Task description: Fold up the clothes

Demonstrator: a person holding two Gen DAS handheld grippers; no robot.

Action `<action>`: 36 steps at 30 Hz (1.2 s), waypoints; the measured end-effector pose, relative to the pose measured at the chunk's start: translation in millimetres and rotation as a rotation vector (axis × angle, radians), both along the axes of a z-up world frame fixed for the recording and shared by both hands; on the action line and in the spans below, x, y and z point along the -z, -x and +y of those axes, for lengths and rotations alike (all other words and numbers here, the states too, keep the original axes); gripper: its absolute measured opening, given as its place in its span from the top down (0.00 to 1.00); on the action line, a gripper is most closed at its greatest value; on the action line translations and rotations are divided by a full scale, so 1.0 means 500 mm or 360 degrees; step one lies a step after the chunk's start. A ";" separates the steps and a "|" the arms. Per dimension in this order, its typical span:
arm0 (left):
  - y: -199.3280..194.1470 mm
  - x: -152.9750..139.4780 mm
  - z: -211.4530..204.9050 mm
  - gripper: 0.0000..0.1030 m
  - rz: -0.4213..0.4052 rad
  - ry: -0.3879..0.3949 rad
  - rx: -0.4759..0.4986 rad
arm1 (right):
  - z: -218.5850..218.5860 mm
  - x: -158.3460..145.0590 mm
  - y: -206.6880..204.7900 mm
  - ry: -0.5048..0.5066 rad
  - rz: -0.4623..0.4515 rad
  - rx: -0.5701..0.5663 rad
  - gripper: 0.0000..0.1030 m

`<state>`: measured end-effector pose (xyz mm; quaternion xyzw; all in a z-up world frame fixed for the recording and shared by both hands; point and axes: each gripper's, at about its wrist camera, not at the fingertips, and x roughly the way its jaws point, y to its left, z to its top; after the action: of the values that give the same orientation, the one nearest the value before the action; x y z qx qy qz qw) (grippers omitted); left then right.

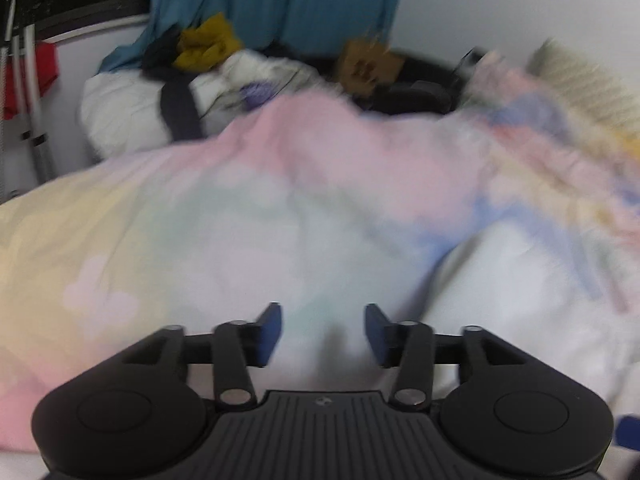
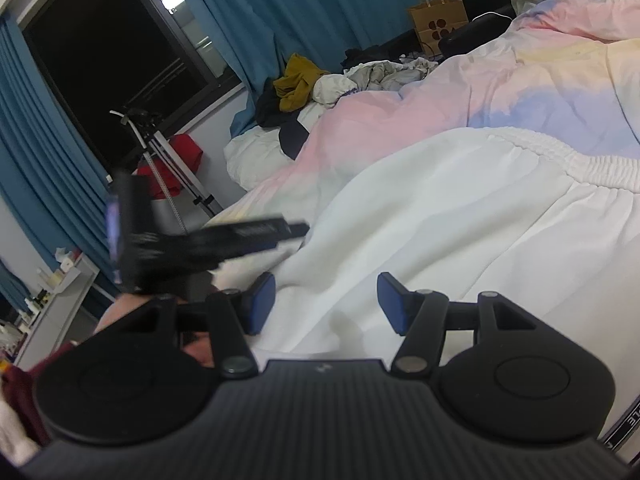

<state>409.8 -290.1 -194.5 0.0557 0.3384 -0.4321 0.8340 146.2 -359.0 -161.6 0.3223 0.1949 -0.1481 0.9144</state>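
Note:
A white garment (image 2: pixel 440 216) with an elastic waistband (image 2: pixel 560 156) lies spread on the pastel duvet (image 2: pixel 540 68). My right gripper (image 2: pixel 326 300) is open just above its near edge, holding nothing. My left gripper (image 1: pixel 323 332) is open and empty over the duvet (image 1: pixel 240 208), with the white garment (image 1: pixel 520 288) to its right. In the right wrist view the left gripper (image 2: pixel 296 229) shows blurred at the left, beside the garment's left edge.
A heap of loose clothes, mustard (image 2: pixel 296 80), dark and white, lies at the far end of the bed. A brown paper bag (image 2: pixel 438 20) stands behind it. Blue curtains (image 2: pixel 300 4), a dark window, a tripod (image 2: pixel 160 160) and a red item are at the left.

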 end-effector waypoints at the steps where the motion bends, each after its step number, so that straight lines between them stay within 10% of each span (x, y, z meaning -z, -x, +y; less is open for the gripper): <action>1: 0.004 -0.016 0.011 0.35 0.0040 0.0073 0.0052 | -0.001 -0.001 0.001 -0.0003 -0.0003 0.0002 0.42; 4: 0.006 -0.028 0.018 0.21 0.0165 0.0206 0.0243 | -0.003 -0.002 0.003 -0.0016 -0.0016 0.0014 0.42; 7: 0.023 0.001 -0.016 0.21 0.0187 0.0035 0.0325 | 0.000 -0.004 0.002 -0.0020 -0.0023 0.0007 0.42; 12: 0.042 0.070 -0.093 0.72 0.0121 -0.0308 0.0212 | -0.006 -0.004 0.005 -0.0027 -0.0031 0.0013 0.42; 15: 0.046 0.058 -0.115 0.81 0.0042 -0.0301 0.0100 | -0.011 0.000 0.004 -0.0049 -0.0029 0.0018 0.42; 26: 0.090 0.080 -0.103 0.64 -0.0077 -0.0327 -0.0119 | -0.002 0.009 -0.004 0.0091 0.0011 -0.0010 0.41; 36: 0.253 -0.074 0.205 0.48 -0.0106 -0.0216 -0.0479 | 0.054 -0.061 0.047 0.0409 -0.0075 -0.0134 0.30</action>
<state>283.5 -187.3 -157.5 0.0750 0.3434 -0.2765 0.8944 122.5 -332.2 -131.0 0.1975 0.1661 -0.1257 0.9579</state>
